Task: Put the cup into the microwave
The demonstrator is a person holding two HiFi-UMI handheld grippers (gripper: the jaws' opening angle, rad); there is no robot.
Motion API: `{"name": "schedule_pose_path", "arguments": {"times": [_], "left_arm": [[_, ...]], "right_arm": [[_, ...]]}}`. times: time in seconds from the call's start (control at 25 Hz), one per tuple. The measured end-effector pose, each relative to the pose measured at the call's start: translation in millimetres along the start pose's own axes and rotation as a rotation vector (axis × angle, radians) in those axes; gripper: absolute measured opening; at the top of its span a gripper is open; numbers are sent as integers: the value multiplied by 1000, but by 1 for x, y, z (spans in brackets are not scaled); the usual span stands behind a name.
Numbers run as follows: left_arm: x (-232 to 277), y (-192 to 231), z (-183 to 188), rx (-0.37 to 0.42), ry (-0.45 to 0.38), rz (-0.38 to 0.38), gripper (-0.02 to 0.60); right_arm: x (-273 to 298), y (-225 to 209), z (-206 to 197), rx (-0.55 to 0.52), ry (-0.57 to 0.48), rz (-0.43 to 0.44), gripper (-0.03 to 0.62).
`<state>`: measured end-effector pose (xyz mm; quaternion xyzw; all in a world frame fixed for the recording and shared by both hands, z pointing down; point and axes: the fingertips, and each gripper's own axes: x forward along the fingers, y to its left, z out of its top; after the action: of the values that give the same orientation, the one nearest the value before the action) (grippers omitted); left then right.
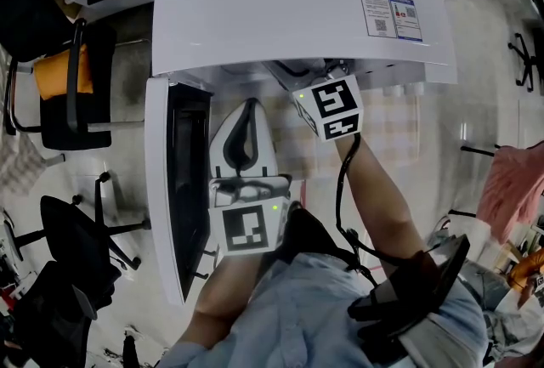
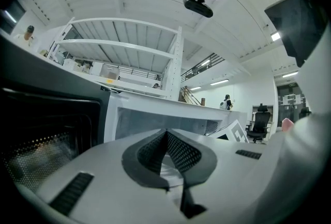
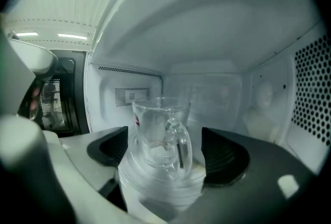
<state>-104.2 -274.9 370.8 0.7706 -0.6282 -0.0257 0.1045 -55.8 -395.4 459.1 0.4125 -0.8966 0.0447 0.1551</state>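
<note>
Cup [image 3: 158, 132] upright inside microwave [image 3: 207, 36], on turntable [image 3: 155, 189], between right tongs [image 3: 166, 154], spread apart, pads [image 3: 225, 158] clear of glass. Left tongs [image 2: 166, 158] pressed together, empty, outside microwave by door [image 1: 183, 188]. Risk: crooked pull-back, pad catches handle, cup tips or slides.

Microwave [image 1: 297, 1] at top centre of head view, its door [image 1: 178, 188] swung out at left, running down frame. Left gripper [image 1: 248, 116] just right of door, before microwave front. Right gripper [image 1: 331, 103] further right, jaws inside cavity. Cup [image 3: 158, 127] upright on turntable plate [image 3: 155, 187] in microwave, centre of right gripper view, between jaws, touching neither. Office chairs [image 1: 68, 86] at left edge, left of door
</note>
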Motion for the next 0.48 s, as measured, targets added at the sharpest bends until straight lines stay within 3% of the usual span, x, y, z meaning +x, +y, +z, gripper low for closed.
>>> {"name": "schedule_pose_path", "arguments": {"times": [0.48], "left_arm": [[-29, -17, 17, 13, -8, 7, 6]], "right_arm": [[-52, 14, 2, 27, 16, -36, 414]]}}
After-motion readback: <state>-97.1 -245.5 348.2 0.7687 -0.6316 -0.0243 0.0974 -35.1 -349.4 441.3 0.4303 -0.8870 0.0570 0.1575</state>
